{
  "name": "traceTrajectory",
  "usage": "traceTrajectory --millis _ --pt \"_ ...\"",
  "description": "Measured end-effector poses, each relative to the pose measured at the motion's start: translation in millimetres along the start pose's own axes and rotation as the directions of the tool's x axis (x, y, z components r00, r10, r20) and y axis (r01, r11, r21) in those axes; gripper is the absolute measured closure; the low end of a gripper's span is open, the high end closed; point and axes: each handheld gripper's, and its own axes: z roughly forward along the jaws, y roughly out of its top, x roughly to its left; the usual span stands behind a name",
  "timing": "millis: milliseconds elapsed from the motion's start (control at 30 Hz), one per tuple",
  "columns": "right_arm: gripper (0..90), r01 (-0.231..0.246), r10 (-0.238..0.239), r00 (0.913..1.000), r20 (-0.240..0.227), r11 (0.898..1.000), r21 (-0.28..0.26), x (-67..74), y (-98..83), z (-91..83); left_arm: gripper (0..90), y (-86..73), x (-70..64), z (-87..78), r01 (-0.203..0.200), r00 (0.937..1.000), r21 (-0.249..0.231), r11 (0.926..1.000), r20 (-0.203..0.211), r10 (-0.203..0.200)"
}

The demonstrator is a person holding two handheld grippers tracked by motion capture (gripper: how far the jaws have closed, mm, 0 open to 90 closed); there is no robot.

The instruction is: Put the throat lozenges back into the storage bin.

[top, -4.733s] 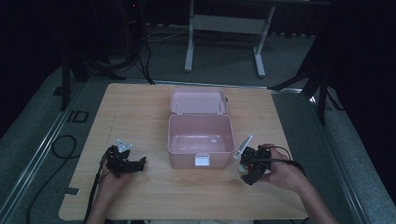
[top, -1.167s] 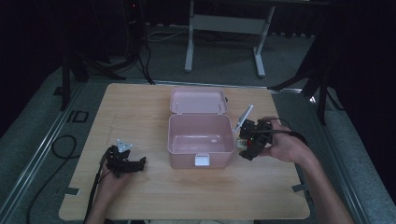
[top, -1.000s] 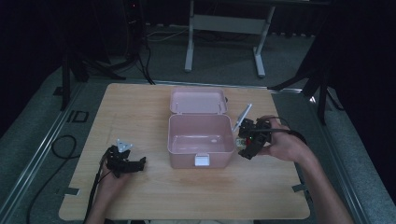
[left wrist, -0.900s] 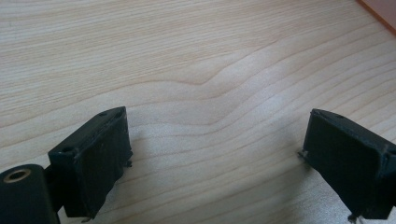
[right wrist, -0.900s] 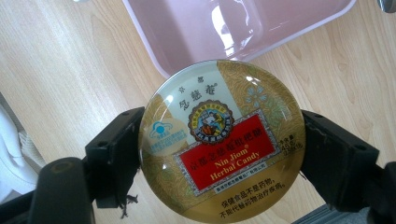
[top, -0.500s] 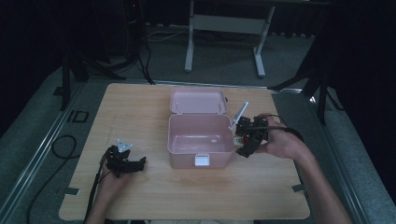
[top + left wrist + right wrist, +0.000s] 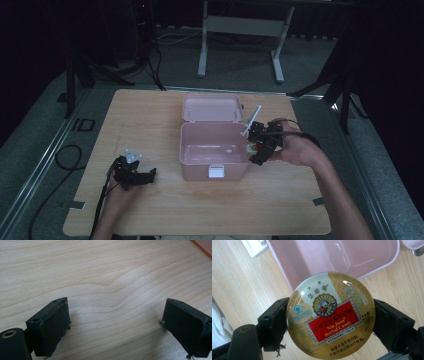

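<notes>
Right gripper view — right gripper (image 7: 329,325) clamps the round candy tin (image 7: 330,315) flat by its rim, open pink box (image 7: 342,257) just ahead of the jaws — left gripper (image 7: 134,172) far off, jaws apart.

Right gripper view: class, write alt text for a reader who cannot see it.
A round gold candy tin with a red label is clamped between the right gripper's two black jaws. Behind it is the open pale pink plastic box, resting on the light wooden table.
</notes>
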Motion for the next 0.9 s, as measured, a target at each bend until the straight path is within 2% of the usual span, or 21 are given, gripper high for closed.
traceTrajectory --millis 900 --pt "20.0 0.032 -0.032 0.9995 -0.005 0.999 -0.001 3.9 25.3 2.9 8.0 0.1 0.1 -0.1 -0.001 1.0 0.002 1.0 0.0 0.001"
